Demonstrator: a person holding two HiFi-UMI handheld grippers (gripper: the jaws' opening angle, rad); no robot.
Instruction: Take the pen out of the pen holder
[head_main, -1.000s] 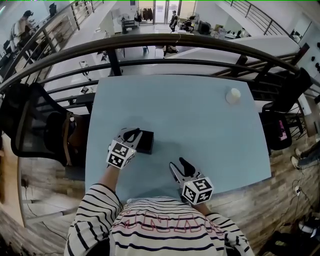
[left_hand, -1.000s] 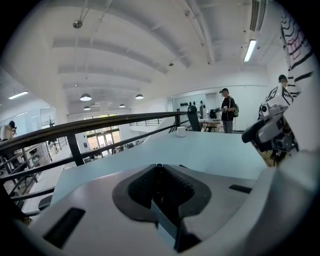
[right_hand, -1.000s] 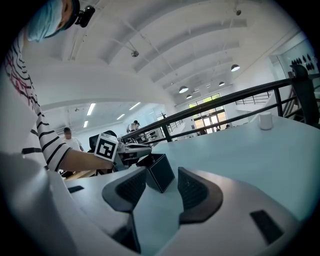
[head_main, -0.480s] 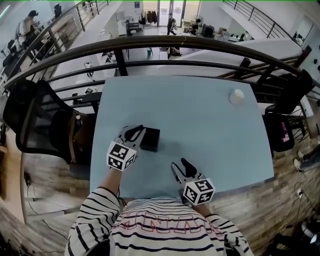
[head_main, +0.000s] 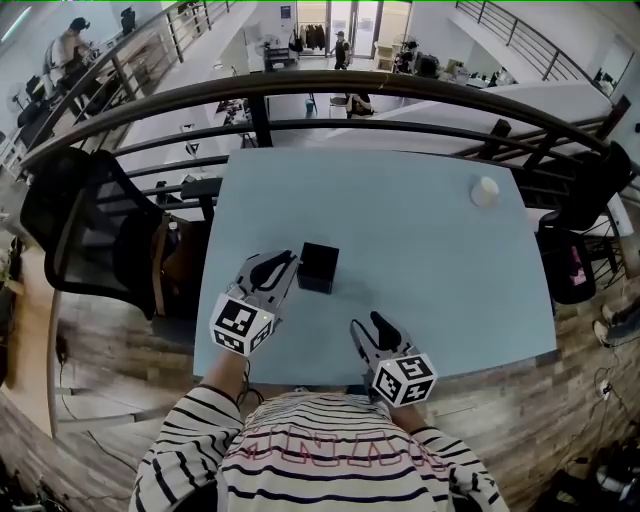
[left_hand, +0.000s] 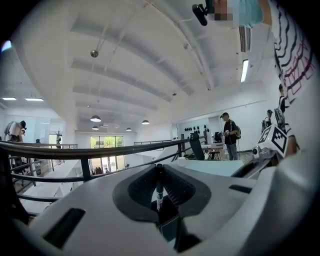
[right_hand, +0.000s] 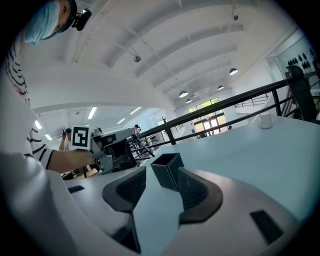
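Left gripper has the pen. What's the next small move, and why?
Probably swing the pen aside from the holder and lower it toward bare table. The left gripper grips it upright, and the holder looks empty in the right gripper view, so only setting it down seems left.

I see a pale blue tabletop, black pen holder, black pen with a white band; white cup, the person's shirt white with black stripes
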